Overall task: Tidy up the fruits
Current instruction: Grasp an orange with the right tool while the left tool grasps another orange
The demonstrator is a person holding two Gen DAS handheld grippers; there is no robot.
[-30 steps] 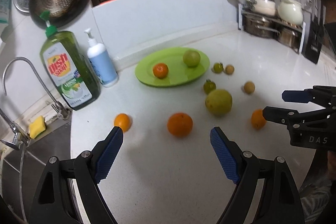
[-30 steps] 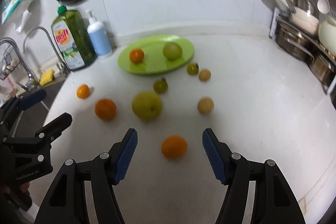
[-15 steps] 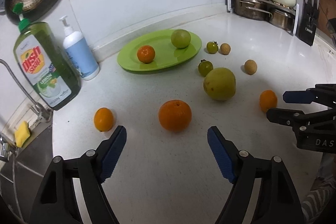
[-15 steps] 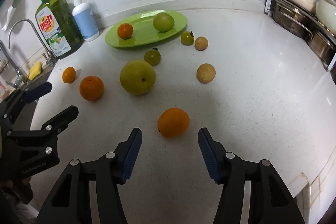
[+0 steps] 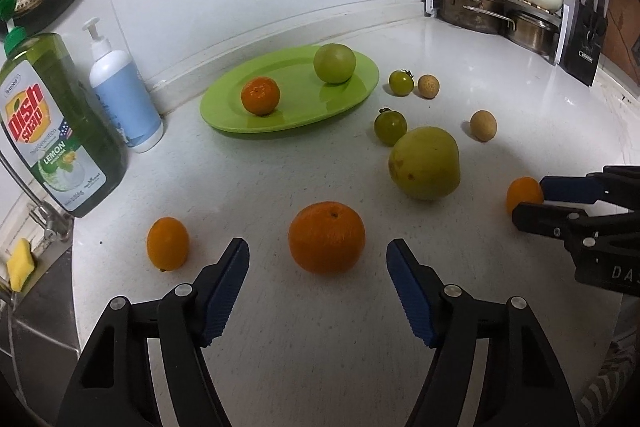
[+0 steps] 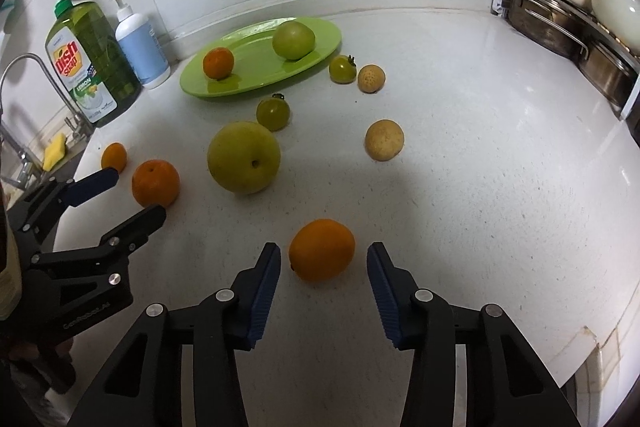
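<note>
Two hand-held grippers work together: the left hand-held gripper [image 5: 318,265] and the right hand-held gripper [image 6: 323,267], jaws just closing yet spread, each straddle an orange [image 5: 327,237] [image 6: 322,249] mid-worktop, probably destined for the green plate [image 5: 236,115].

Two identical tools, all matte black frame with triangular cut-outs through the arms. Left gripper [image 5: 318,255]: blue ribbed pads [image 5: 224,291] on the inner faces, round silver screws at the pivots. Right gripper [image 6: 323,261]: same blue ribbing, same silver screws — pale embossed lettering along the body of each, seen from the other's camera, too small to read. Striped sleeve fabric [image 5: 604,383] at the lower right edge.
</note>
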